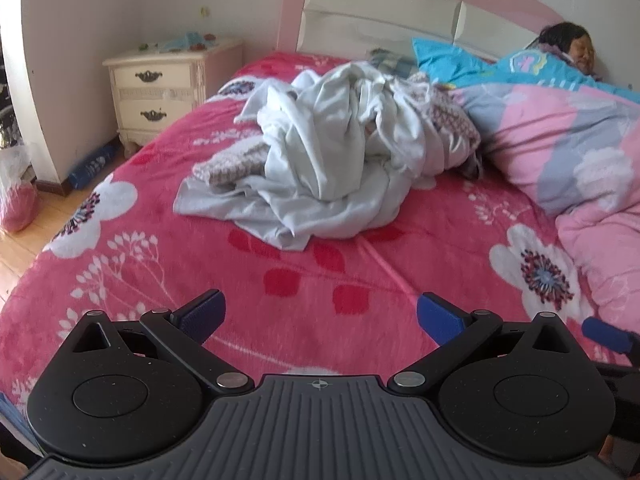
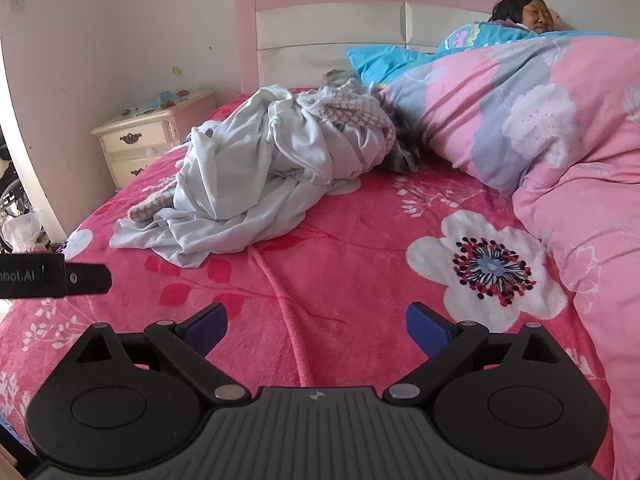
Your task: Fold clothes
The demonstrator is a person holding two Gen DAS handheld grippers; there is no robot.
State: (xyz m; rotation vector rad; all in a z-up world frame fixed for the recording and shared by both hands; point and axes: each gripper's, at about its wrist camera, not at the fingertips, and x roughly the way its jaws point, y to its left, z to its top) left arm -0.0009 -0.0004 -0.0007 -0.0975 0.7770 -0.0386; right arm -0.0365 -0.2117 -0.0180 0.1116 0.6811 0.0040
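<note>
Both my left gripper (image 1: 320, 316) and right gripper (image 2: 316, 326) hang spread, empty, short of the crumpled clothes heap (image 1: 328, 156); I'd pinch one loose edge only.

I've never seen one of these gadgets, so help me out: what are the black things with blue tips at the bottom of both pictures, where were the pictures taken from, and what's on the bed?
Those are two hand-held grippers, one in each of a person's hands. Each carries a wide-angle camera looking along its blue-padded jaws, so one picture comes from the left gripper, the other from the right gripper. Both are open and hold nothing. They hover over a pink flowered blanket. On it lies a crumpled pile of clothes, mostly pale grey-white, waiting to be folded. Beside it a person lies under a pink quilt. A cream nightstand stands by the bed.
</note>
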